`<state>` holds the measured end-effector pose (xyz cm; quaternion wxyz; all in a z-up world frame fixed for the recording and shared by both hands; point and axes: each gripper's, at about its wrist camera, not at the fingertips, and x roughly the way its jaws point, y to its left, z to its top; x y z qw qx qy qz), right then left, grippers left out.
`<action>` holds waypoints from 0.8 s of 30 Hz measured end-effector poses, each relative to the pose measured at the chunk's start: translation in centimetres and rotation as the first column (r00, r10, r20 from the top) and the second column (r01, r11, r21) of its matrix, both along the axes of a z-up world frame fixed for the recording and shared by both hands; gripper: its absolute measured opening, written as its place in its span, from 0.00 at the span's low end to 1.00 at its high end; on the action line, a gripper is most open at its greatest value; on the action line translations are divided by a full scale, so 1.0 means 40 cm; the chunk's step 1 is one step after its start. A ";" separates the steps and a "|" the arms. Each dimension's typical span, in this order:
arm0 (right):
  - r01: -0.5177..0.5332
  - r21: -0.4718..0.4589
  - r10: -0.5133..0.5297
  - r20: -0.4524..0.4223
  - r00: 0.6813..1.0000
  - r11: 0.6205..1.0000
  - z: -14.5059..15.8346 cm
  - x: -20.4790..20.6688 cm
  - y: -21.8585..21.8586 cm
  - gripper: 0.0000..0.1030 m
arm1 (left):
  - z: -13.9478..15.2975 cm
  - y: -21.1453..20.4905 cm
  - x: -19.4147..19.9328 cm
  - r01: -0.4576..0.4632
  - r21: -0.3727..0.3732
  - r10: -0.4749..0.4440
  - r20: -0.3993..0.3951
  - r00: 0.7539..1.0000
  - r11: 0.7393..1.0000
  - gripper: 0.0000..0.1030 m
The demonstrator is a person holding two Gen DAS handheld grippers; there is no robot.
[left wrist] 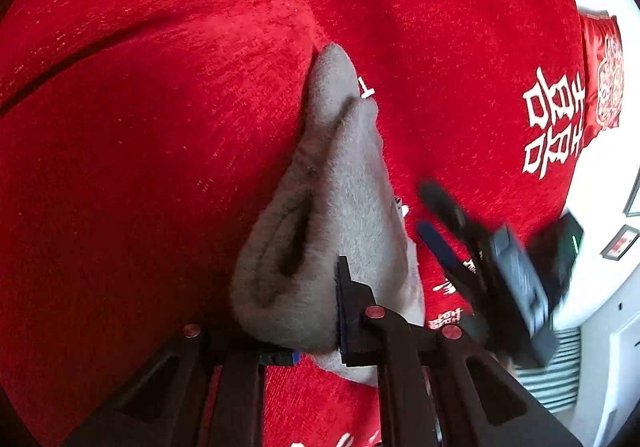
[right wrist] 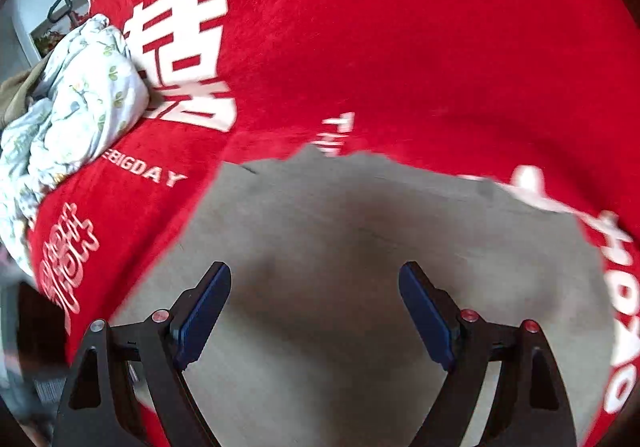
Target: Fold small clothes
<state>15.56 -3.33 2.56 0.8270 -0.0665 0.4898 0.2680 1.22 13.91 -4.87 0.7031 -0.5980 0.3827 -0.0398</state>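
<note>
- Left gripper [left wrist: 316, 343]: nearest our left wrist camera; its jaws are closed on a bunched end of the grey garment [left wrist: 332, 207], and the cloth drapes away from the pads in soft folds over the red bedspread [left wrist: 140, 127].
- Right gripper [right wrist: 315, 311]: jaws spread wide with nothing between them, hovering over a flat grey stretch of the same garment [right wrist: 360, 247]; we cannot tell whether the tips touch it.
- Grey garment: lies on the bedspread, part lifted and part spread. We judge it light, limp and fleecy, not slippery or fragile; it should sag wherever it is unsupported.
- Hold advised: pinch at an edge or corner, both layers together.
- Floral quilt [right wrist: 76, 103]: heaped well apart.
</note>
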 end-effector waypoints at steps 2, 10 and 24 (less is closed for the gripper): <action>-0.020 -0.011 0.019 -0.040 0.999 1.000 -0.029 0.037 0.079 0.86 | -0.007 0.009 -0.001 0.003 -0.016 -0.003 0.008 1.000 1.000 0.13; -0.100 -0.185 0.094 -0.037 0.995 0.978 -0.119 0.091 0.279 0.86 | 0.032 0.003 0.015 0.046 0.110 -0.055 0.074 0.996 0.993 0.10; -0.044 -0.114 0.047 0.024 0.999 0.993 -0.026 0.121 0.203 0.23 | 0.123 -0.047 0.011 0.057 0.336 -0.104 0.126 0.987 0.940 0.09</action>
